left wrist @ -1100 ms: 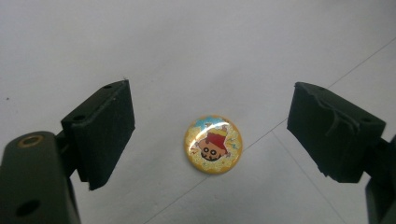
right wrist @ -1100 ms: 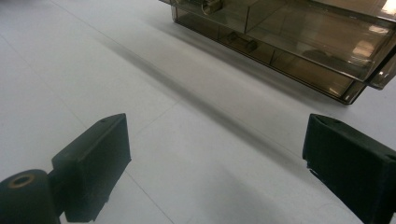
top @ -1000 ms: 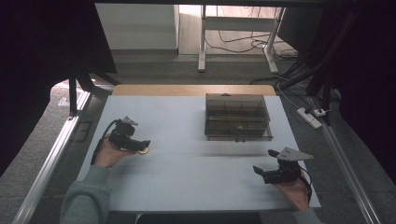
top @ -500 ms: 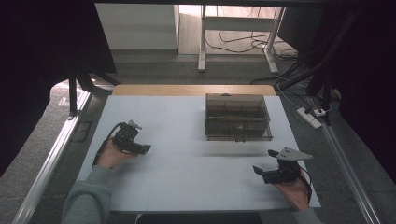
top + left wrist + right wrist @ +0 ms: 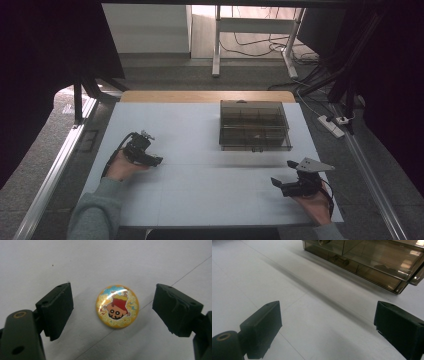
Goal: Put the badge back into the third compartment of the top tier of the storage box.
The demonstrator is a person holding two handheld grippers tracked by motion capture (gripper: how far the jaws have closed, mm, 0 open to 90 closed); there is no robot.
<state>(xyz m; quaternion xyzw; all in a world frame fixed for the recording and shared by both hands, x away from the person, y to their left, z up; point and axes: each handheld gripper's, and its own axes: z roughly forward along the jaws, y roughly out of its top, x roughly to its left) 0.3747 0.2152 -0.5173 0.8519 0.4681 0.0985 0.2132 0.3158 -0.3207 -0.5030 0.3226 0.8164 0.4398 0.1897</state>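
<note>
While the high view is showing the left tongs [image 5: 156, 161] lying low on the white table [image 5: 200, 190] at its left side, their tips are pointing toward the middle, and the right tongs [image 5: 278, 183] are resting near the front right edge, well apart from them; the smoky compartment box [image 5: 255, 125] is sitting beyond the right tongs, closed as far as I can tell. Looking along the left tongs [image 5: 112, 312], the jaws are standing spread, and the round cartoon badge [image 5: 117, 306] is lying flat on the table between them, touching neither pad; so the pick-up is not yet made, and the closing, lifting and carrying are all remaining, by my judgement. Looking along the right tongs [image 5: 327, 325], the jaws are gaping wide over bare table, holding nothing, with the box ahead of them.
</note>
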